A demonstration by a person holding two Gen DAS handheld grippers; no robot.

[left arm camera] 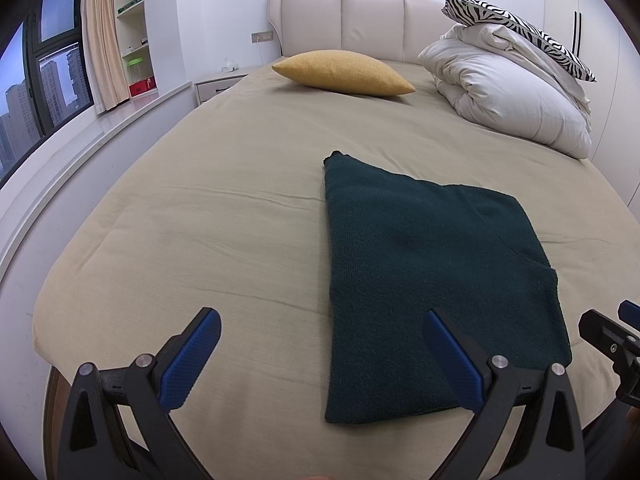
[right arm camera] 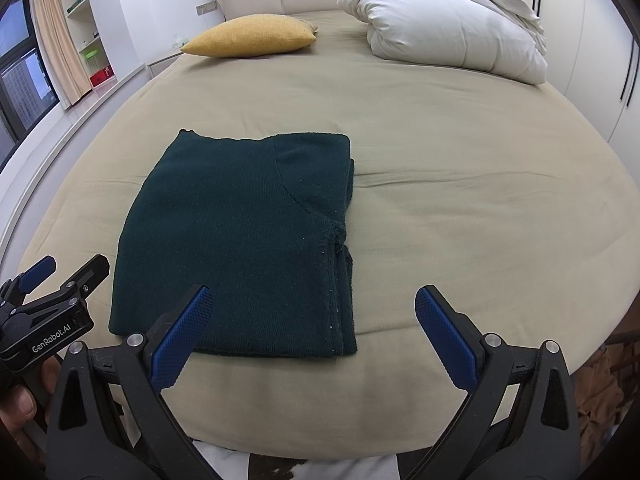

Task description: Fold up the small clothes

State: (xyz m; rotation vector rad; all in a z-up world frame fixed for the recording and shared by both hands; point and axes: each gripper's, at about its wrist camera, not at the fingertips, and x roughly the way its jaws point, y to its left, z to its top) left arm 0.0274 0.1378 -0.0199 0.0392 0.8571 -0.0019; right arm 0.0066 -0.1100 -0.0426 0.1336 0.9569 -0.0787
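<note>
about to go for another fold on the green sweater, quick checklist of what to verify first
1. Left tongs open and empty: ok.
2. Right tongs open and empty: ok.
3. Dark green sweater lying flat on the bed sheet, folded into a rough rectangle: ok.
4. Edges aligned: not ok, layers show staggered on its right side and one far corner pokes out.
5. Space around it: ok, yellow pillow and white duvet sit far off near the headboard.
6. Sleeves tucked inside: cannot tell.
</note>
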